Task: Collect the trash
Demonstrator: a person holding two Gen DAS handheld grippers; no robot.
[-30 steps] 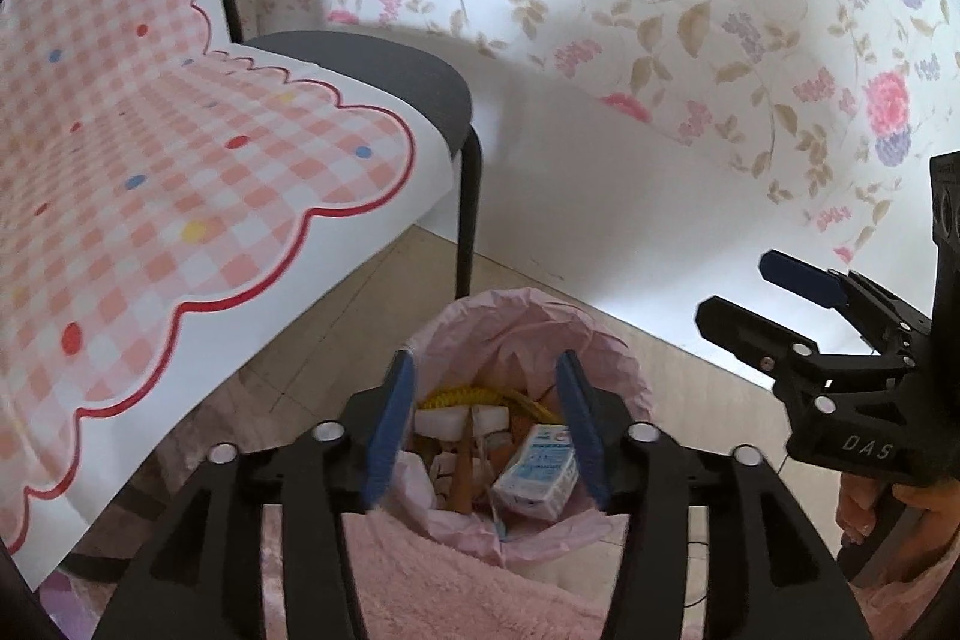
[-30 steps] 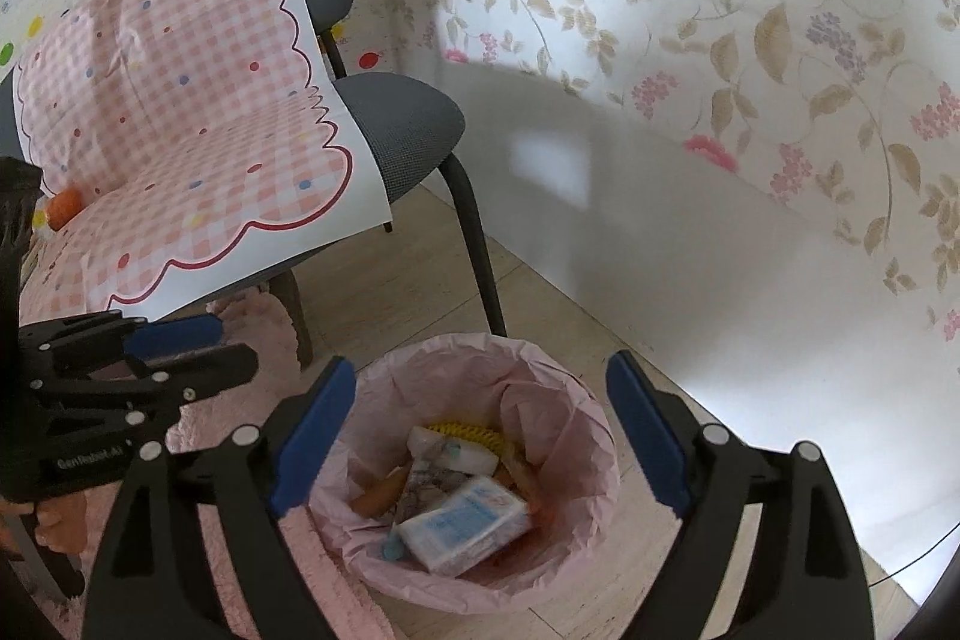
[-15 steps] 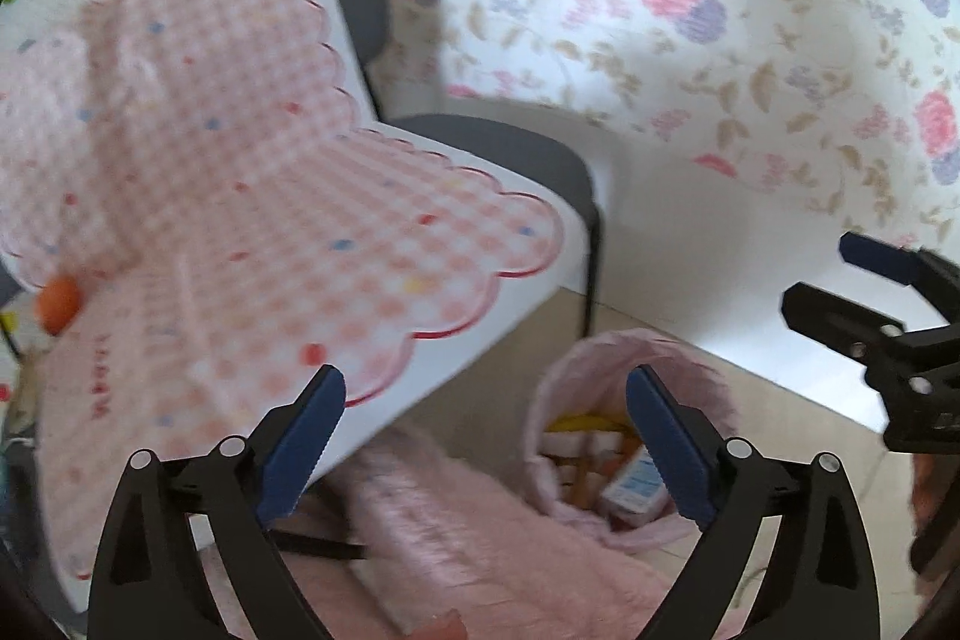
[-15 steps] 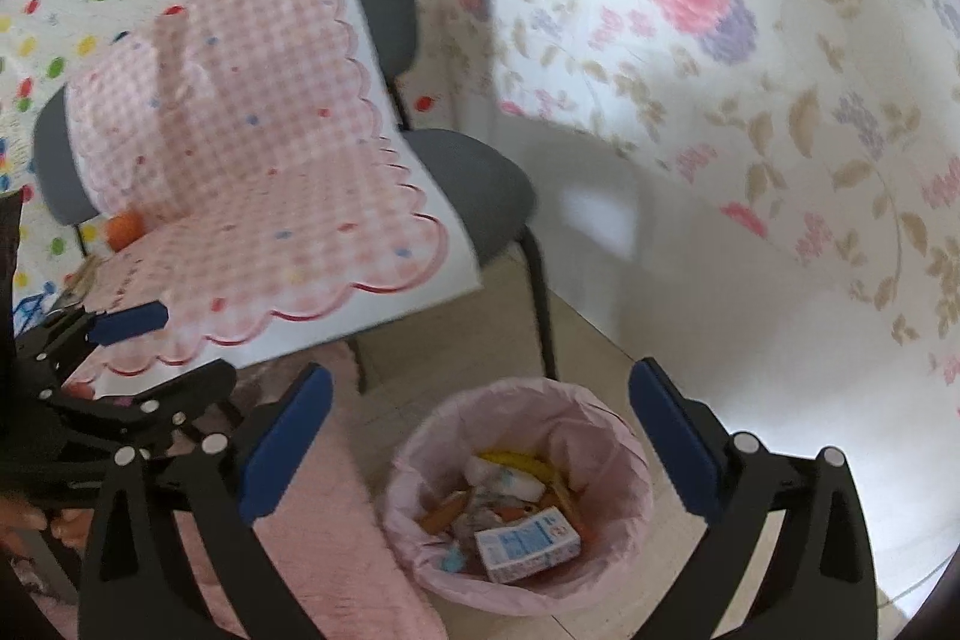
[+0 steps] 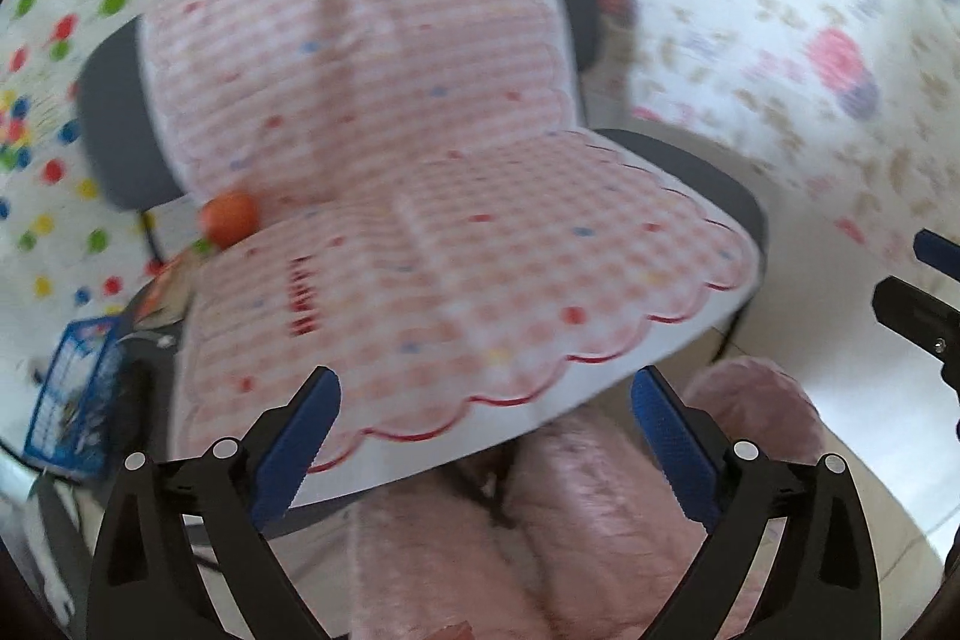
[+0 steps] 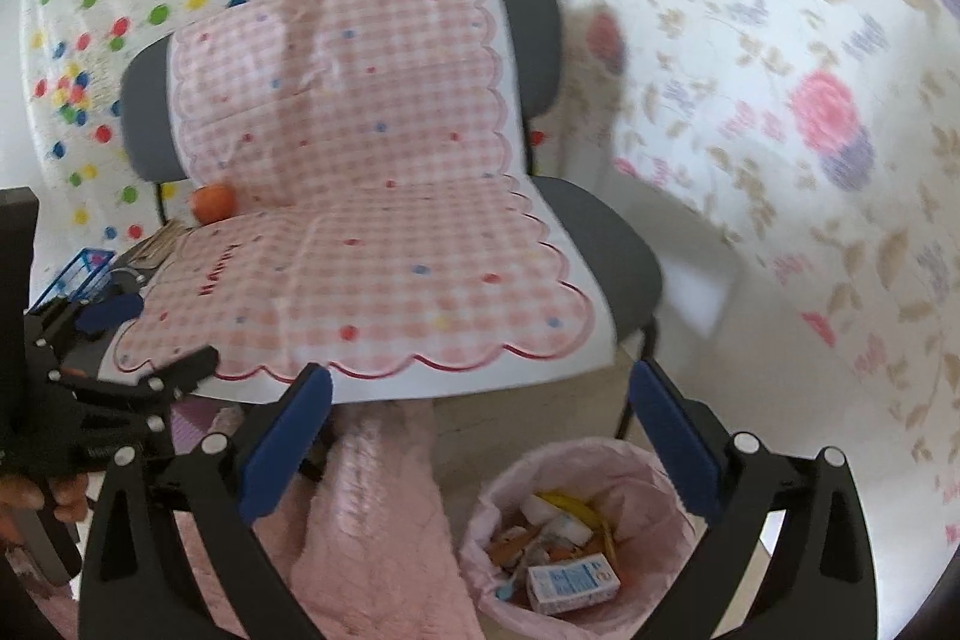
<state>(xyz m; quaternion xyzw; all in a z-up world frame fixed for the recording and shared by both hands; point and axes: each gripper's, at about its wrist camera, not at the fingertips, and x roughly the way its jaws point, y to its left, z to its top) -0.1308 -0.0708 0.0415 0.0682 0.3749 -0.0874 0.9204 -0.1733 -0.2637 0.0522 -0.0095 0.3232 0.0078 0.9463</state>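
A pink-lined trash bin (image 6: 504,484) stands on the floor below the chair, holding a white and blue carton (image 6: 573,586) and several scraps; its rim also shows in the left wrist view (image 5: 750,388). My left gripper (image 5: 483,436) is open and empty, facing the chair seat. My right gripper (image 6: 480,430) is open and empty, above and behind the bin. An orange ball-like item (image 6: 211,203) lies at the seat's back left; it also shows in the left wrist view (image 5: 231,218). A blue and white carton (image 5: 75,394) lies at the far left.
A grey chair (image 6: 606,244) carries a pink checked sheet (image 6: 372,250). A pink fluffy cloth (image 6: 384,508) hangs below the seat edge. Flowered wall at right, dotted wall behind. The left gripper shows at the left of the right wrist view (image 6: 144,340).
Both grippers have lifted away from the bin and swung left toward the chair. The left gripper's jaws have opened wide. The views are blurred by motion.
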